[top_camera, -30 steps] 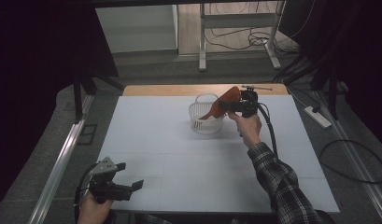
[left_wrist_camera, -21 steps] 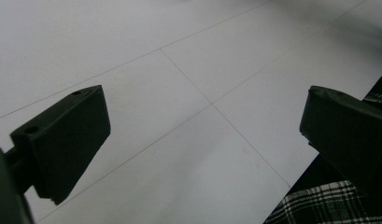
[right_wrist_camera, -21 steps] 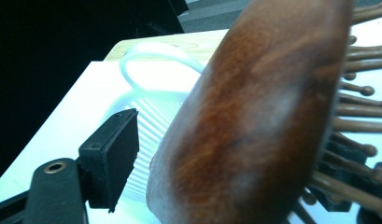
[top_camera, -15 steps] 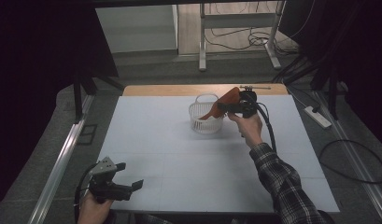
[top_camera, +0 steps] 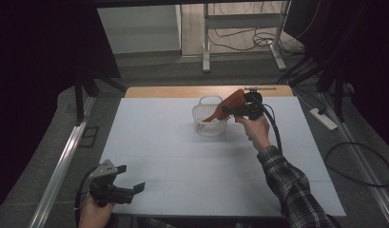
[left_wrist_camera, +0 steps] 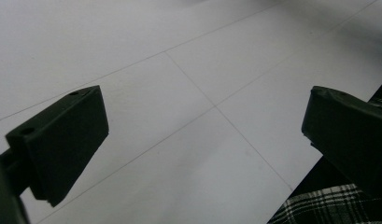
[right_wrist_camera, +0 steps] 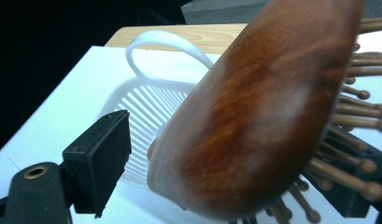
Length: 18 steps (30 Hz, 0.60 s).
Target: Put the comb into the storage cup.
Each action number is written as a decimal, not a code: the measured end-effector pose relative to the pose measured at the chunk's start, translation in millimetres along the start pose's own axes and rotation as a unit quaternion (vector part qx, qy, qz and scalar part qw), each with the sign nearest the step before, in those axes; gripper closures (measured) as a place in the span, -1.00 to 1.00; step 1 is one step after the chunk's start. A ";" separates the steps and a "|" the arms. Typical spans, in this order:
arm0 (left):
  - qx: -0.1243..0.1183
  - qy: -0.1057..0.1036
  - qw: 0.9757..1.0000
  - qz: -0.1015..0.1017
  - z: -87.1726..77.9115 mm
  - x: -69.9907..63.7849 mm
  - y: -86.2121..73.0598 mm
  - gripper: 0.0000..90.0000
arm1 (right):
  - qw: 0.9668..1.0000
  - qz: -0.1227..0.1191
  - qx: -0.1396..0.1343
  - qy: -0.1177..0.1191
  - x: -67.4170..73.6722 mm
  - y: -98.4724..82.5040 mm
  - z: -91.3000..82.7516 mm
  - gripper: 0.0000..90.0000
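Observation:
A brown wooden hairbrush (top_camera: pixel 229 104) leans tilted out of a white slatted basket (top_camera: pixel 209 124) at the back middle of the white table (top_camera: pixel 159 142), its lower end inside the basket. My right gripper (top_camera: pixel 232 110) is at the brush's upper end. In the right gripper view the brush (right_wrist_camera: pixel 254 116) lies between the jaws of that gripper (right_wrist_camera: pixel 230 163), which have just been opening. A gap shows beside the left pad, and the bristles reach the right one. My left gripper (top_camera: pixel 131 178) stands open and empty over the front left of the table (left_wrist_camera: pixel 202 126).
The basket (right_wrist_camera: pixel 142 102) has a hoop handle at its far side. A wooden strip (top_camera: pixel 182 91) borders the table's back edge. A metal rail (top_camera: pixel 63 161) runs along the left side, and a power strip (top_camera: pixel 324 118) lies on the floor at right. A plaid sleeve (left_wrist_camera: pixel 319 207) shows nearby.

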<state>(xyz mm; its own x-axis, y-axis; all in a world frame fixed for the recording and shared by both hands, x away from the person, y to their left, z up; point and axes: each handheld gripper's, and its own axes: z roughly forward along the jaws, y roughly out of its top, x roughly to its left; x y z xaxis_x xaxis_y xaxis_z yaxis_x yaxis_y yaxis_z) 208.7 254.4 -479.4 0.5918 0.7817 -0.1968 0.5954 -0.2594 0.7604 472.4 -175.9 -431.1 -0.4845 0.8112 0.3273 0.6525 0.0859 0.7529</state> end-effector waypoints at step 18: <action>0.002 -0.003 1.000 0.000 0.6 0.4 0.1 -0.99 | 0.999 -0.044 0.021 -0.003 4.0 -0.5 -10.4 -0.84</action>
<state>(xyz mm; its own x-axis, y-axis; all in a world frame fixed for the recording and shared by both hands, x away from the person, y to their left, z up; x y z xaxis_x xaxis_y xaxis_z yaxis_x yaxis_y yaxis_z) 209.3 254.3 -479.9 0.5952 0.7781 -0.2009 0.5974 -0.2611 0.7583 464.1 -178.8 -424.3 -0.5373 0.8031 0.2574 0.6313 0.1806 0.7542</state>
